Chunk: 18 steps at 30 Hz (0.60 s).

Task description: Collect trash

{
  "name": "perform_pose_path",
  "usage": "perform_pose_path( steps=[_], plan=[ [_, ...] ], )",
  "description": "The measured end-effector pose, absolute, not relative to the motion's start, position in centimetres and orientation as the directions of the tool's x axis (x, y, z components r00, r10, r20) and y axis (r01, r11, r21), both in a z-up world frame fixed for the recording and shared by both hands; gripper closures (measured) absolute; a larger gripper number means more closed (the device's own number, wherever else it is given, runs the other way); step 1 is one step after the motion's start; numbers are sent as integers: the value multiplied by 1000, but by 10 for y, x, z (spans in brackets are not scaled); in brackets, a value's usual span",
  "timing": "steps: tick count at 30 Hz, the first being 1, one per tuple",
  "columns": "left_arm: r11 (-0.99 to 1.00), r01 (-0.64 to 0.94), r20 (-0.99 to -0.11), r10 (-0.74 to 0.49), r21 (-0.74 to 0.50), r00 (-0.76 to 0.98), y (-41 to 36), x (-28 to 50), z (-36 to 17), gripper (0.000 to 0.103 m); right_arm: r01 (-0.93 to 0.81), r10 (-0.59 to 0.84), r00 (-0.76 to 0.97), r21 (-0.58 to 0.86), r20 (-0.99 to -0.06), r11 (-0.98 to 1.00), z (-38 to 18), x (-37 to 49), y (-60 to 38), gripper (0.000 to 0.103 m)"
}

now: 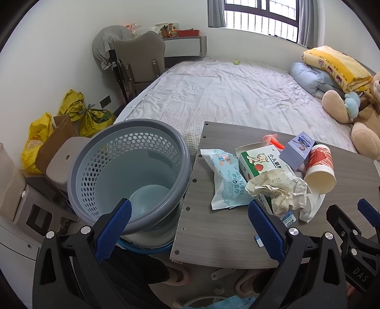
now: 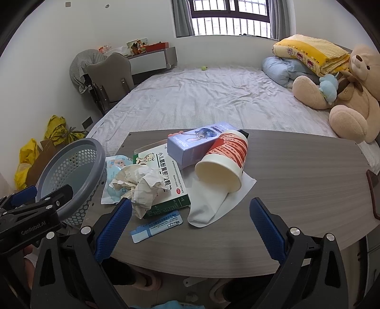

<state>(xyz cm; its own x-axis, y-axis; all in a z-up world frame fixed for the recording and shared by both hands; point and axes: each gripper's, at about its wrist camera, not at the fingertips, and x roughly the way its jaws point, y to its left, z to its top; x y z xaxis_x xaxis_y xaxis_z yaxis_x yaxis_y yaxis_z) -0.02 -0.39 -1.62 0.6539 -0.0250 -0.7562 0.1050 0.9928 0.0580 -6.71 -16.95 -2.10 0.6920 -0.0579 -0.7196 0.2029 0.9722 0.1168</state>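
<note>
Trash sits in a pile near the tabletop's [image 2: 296,166] left edge, and none is picked up yet. The bin [image 1: 128,176] waits just past that edge. Both the left gripper [image 1: 190,228] and right gripper [image 2: 190,225] are wide and hold nothing. Next, grab the crumpled paper [image 2: 140,187]; it lies on the green box [image 2: 163,180], near the cup [image 2: 223,161].

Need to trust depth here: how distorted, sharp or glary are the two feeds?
Left wrist: strong fisheye bend, dark corners, trash bin sharp. Right wrist: same bend, window blown out, paper cup sharp, soft even daylight, no glare on the table.
</note>
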Motion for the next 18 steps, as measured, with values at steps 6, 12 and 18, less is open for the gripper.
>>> perform_pose_path(
  steps=[6,12,18],
  plan=[
    [993,106,-756,-25,58,654,-2,0,-16,6,200,-54,696,121,-716,972,-18,-68,-169,8],
    [993,106,-757,-25,58,653,0,0,-15,6,200,-56,700,120,-712,972,-16,-69,-169,8],
    [993,106,-756,-25,59,654,0,0,-15,6,197,-54,702,120,-711,973,-14,-70,-168,8]
  ],
)
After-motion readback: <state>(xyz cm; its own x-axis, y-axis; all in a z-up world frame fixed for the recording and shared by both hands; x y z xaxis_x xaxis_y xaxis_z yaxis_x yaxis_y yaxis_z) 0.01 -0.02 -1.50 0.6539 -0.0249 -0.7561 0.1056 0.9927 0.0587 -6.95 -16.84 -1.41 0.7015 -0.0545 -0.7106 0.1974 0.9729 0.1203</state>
